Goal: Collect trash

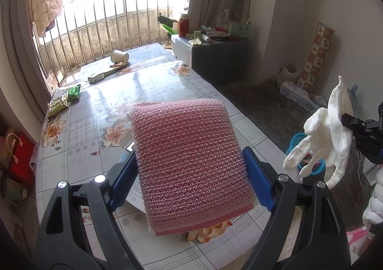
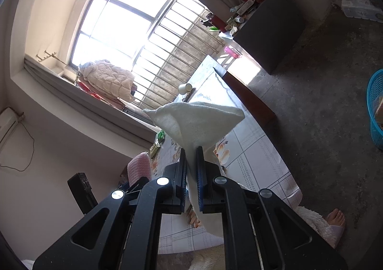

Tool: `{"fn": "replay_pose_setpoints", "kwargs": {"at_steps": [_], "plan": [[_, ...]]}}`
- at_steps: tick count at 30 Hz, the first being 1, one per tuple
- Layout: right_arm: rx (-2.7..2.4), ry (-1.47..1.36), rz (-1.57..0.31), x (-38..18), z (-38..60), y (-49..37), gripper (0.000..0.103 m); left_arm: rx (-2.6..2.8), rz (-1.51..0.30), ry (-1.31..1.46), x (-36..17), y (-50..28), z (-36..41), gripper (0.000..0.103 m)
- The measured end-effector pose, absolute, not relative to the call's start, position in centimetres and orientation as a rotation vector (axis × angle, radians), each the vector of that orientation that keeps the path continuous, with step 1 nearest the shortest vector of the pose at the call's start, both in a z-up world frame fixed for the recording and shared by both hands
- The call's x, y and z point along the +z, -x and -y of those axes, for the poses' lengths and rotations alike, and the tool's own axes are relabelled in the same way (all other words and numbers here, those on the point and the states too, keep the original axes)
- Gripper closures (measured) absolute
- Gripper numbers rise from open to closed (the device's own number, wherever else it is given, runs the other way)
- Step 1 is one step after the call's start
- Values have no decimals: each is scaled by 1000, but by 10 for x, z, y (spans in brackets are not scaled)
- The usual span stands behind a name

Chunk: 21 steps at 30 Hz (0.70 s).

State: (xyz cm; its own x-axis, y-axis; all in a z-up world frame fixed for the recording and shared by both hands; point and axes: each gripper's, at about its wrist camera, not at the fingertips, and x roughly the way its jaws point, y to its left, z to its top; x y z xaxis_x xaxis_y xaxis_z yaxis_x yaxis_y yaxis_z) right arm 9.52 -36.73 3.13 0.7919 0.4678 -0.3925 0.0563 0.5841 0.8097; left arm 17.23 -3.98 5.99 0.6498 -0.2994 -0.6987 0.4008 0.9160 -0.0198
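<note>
A sponge [image 1: 189, 167] sits between the left gripper's [image 1: 191, 169] fingers above the table [image 1: 100, 92]. Right of the table, a glove [image 1: 320, 135] hangs over a basket [image 1: 295, 140]. A cup [image 1: 119, 56] lies at the table's far end.

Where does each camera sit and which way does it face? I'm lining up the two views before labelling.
Left wrist: on the left gripper, looking forward and down along the table; it clamps a pink sponge, and the right gripper with a white glove shows at right.
Right wrist: on the right gripper, rolled sideways, facing the window; it pinches the glove; a bare foot shows.
Shared: table, paper cup, blue basket, sponge.
</note>
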Motion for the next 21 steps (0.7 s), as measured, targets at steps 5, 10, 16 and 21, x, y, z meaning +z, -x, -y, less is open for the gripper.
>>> {"fn": "replay_pose_setpoints", "kwargs": {"at_steps": [5, 10, 16, 21], "plan": [[203, -953, -590, 30, 392, -72, 95, -455, -765, -156, 63, -170, 71, 23], [119, -978, -546, 26, 426, -41, 95, -534, -795, -161, 60, -167, 110, 23], [-30, -1015, -487, 18, 479, 5, 95, -661, -793, -171, 67, -164, 170, 23], [-192, -1038, -433, 12, 522, 41, 95, -792, -819, -181, 71, -166, 236, 23]]}}
